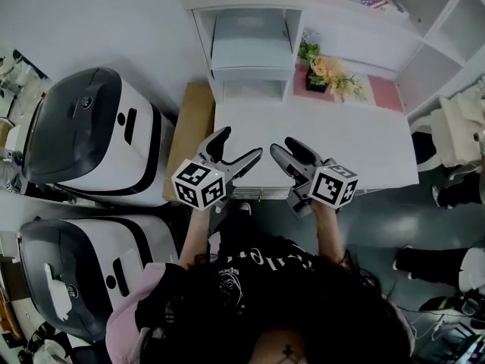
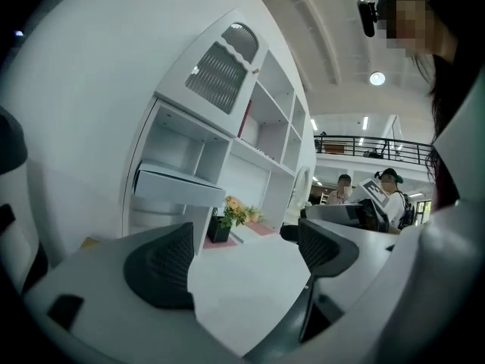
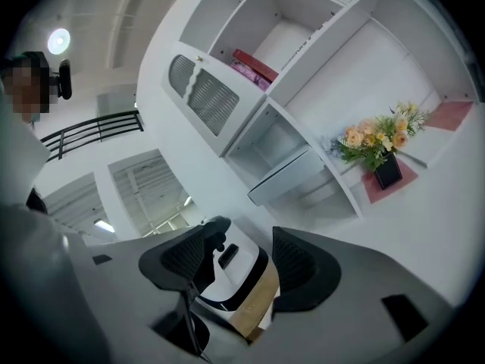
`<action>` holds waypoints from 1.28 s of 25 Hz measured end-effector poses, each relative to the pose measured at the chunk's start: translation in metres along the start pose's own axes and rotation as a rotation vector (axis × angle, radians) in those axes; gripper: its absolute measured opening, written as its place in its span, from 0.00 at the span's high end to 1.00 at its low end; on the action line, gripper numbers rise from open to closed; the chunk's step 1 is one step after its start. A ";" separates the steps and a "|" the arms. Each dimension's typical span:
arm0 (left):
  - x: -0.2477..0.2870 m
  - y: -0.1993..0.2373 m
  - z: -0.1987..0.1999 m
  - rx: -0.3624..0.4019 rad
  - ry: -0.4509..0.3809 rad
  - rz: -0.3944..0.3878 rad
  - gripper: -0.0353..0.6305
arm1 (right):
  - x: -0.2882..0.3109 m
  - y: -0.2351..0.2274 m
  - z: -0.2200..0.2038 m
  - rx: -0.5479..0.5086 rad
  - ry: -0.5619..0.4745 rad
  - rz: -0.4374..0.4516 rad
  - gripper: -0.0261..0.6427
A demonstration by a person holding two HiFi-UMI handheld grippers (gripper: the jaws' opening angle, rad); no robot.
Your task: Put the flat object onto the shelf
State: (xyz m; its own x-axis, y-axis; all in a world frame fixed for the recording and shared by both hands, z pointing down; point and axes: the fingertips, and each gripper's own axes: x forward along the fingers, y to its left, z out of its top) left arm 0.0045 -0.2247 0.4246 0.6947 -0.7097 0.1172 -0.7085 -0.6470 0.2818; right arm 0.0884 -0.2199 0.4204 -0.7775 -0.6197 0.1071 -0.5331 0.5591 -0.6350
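Left gripper [image 1: 241, 144] and right gripper [image 1: 280, 144] both released, empty. Flat object [image 1: 259, 194] seems just below the fingertips. Pinch its near edge evenly and lift level to shelf [image 1: 203, 44].

Held side by side, tips converging: left tongs [image 1: 241, 145] jaws apart, empty; right tongs [image 1: 283, 145] jaws apart, empty.

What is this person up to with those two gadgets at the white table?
A person stands at a white table, holding a gripper in each hand. The left gripper and right gripper hover over the table's near edge, both with jaws apart and nothing between them. The white shelf stands beyond, beside a pot of flowers. Nothing is picked up yet.
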 end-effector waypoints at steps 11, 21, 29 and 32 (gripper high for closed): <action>-0.045 -0.106 -0.034 -0.013 -0.064 0.051 0.69 | -0.093 0.030 -0.048 -0.048 0.046 0.058 0.50; -0.085 -0.170 -0.079 -0.040 -0.035 0.129 0.89 | -0.159 0.044 -0.099 -0.024 0.093 0.092 0.50; -0.114 -0.188 -0.091 -0.049 -0.017 0.152 0.90 | -0.169 0.064 -0.121 -0.049 0.105 0.121 0.51; -0.124 -0.189 -0.091 -0.053 -0.024 0.163 0.90 | -0.168 0.072 -0.125 -0.064 0.106 0.131 0.53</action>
State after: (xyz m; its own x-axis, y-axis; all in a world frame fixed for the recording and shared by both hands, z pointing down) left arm 0.0635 0.0113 0.4437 0.5677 -0.8107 0.1431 -0.8035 -0.5079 0.3105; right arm 0.1384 -0.0066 0.4525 -0.8707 -0.4797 0.1089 -0.4425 0.6673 -0.5991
